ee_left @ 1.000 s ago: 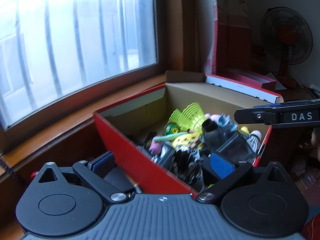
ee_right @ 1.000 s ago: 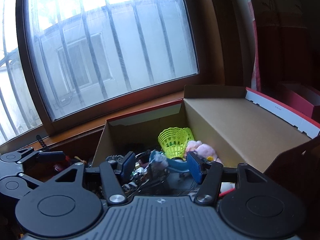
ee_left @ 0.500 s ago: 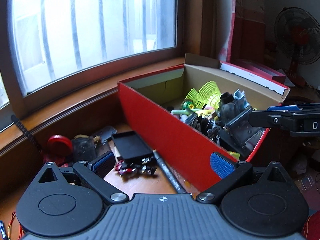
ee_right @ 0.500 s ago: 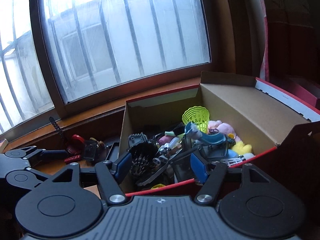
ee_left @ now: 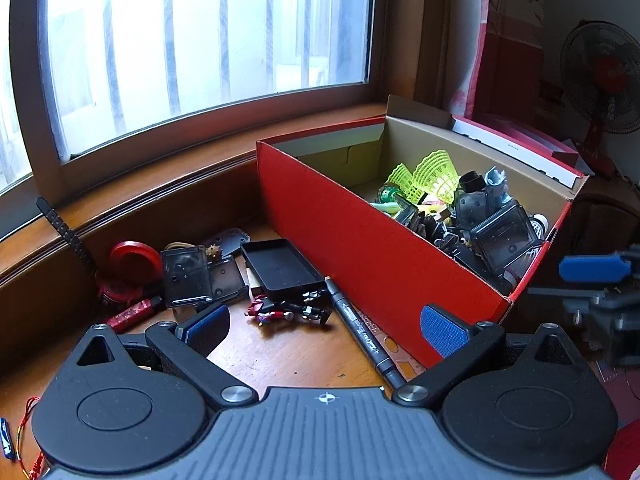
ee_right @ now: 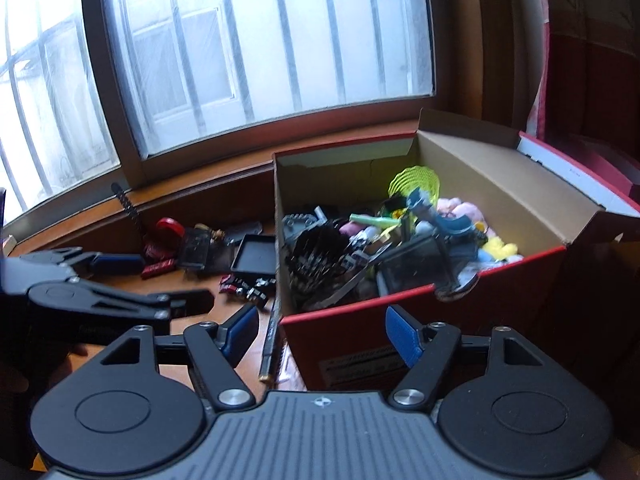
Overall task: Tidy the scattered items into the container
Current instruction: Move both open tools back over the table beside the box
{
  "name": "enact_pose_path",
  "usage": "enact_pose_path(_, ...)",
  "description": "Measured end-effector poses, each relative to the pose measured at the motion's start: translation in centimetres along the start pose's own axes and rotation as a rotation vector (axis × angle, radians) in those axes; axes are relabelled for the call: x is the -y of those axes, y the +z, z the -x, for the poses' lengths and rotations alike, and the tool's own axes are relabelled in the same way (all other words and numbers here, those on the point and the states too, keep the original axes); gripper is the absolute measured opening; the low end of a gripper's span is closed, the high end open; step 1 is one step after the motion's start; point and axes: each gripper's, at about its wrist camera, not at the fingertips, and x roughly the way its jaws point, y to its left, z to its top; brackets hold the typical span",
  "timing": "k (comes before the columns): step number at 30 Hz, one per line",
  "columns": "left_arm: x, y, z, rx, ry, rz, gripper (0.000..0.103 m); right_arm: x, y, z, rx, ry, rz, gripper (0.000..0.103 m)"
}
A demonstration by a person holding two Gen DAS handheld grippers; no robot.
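A: Both of your grippers are empty. Left gripper (ee_left: 326,326) has its jaws wide apart, hovering over the counter (ee_left: 288,356) above the loose stuff. Right gripper (ee_right: 320,330) also has its jaws apart, sitting in front of the red box (ee_left: 360,248).

B: What's left out?

A: A black marker (ee_left: 362,334) lies along the box's outer wall, nearly touching it. The small toy figure (ee_left: 288,311) sits just beside the black tray (ee_left: 280,268). A clear case (ee_left: 186,276), a red lighter (ee_left: 132,314) and a red tape roll (ee_left: 132,258) are further left. The box itself is already heaped.

B: Which first?

A: The toy figure, I'd say: it's nearest your left jaws. Come straight down, straddle it across its narrow side, and close before lifting. Don't clip the tray edge or nudge the marker. Lift clear over the box wall and release low, into the emptier window end, since that pile looks ready to spill.
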Motion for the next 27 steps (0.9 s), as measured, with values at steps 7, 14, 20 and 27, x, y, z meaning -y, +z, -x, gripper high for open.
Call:
enact_pose_path(7,-0.3,-0.3,-0.4,-0.037,-0.007,0.018,0.103,-0.8,-1.0,-0.9,-0.048,0.003,-0.012,0.073)
enact_pose_path(14,-0.6,-0.5,-0.3,-0.039,-0.008,0.033,0.103,-1.1,-1.3,-1.6,-0.079,-0.007,-0.028,0.074)
enact_pose_path(20,-1.0,-0.4,0.2,-0.019,-0.012,0.050,0.103,-1.8,-1.3,-1.9,-0.086,-0.003,-0.008,0.077)
enact_pose_path(27,-0.6,-0.3,0.7,0.002,-0.021,0.035,0.103,-2.2,-1.5,-2.1,-0.100,-0.001,-0.006,0.077)
